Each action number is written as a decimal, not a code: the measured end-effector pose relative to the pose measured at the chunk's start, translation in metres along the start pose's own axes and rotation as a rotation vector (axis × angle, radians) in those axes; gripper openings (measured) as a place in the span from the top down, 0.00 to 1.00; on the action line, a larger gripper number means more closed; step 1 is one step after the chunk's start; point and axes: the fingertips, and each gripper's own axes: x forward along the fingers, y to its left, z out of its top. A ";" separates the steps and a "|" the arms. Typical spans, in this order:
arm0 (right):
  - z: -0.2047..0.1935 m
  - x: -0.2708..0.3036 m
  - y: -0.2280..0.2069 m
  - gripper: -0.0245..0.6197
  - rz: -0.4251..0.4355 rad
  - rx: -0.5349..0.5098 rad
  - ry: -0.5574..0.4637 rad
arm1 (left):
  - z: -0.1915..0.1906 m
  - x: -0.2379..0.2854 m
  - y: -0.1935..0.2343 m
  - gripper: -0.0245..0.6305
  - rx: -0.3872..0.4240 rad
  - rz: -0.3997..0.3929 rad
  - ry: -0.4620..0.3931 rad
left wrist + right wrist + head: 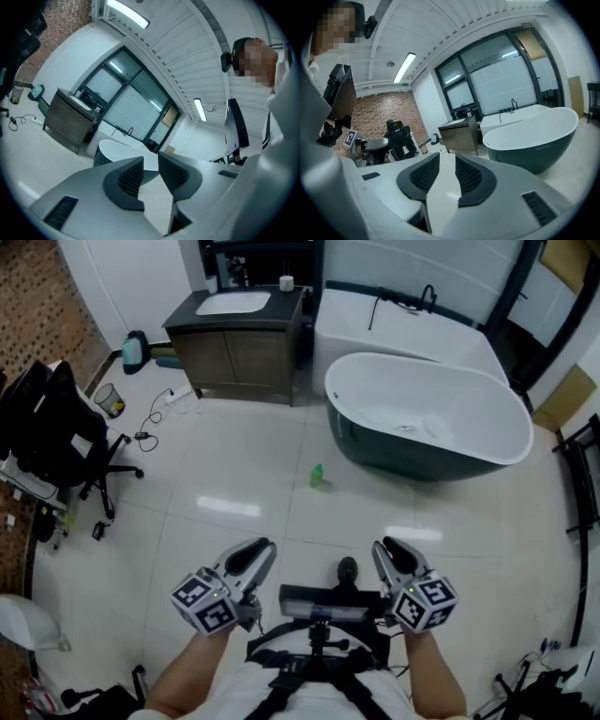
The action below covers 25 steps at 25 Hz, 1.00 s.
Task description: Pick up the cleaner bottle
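Cleaner bottle [317,475] on floor [234,456] nr tub [487,399], untouched.

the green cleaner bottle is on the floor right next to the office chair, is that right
Not quite. The green cleaner bottle is on the floor, but it sits next to the dark bathtub, well away from the office chair. The head view shows this.

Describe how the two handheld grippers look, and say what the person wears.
The left gripper and right gripper have pale grey, curved shells with dark ribbed pads lining the jaws. Each carries a white cube printed with black square markers. The person wears a white top under a black harness.
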 end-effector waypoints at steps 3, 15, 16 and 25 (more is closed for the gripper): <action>0.000 0.005 -0.004 0.79 0.014 0.005 -0.006 | 0.000 0.001 0.001 0.82 0.002 0.012 -0.002; 0.028 0.032 -0.019 0.79 0.084 -0.018 -0.030 | 0.025 0.016 0.003 0.82 0.045 0.060 -0.052; 0.030 0.034 -0.021 0.79 0.087 -0.017 -0.028 | 0.025 0.017 0.003 0.82 0.045 0.065 -0.055; 0.030 0.030 -0.036 0.79 0.090 -0.013 -0.030 | 0.020 0.035 0.000 0.82 0.033 0.058 -0.035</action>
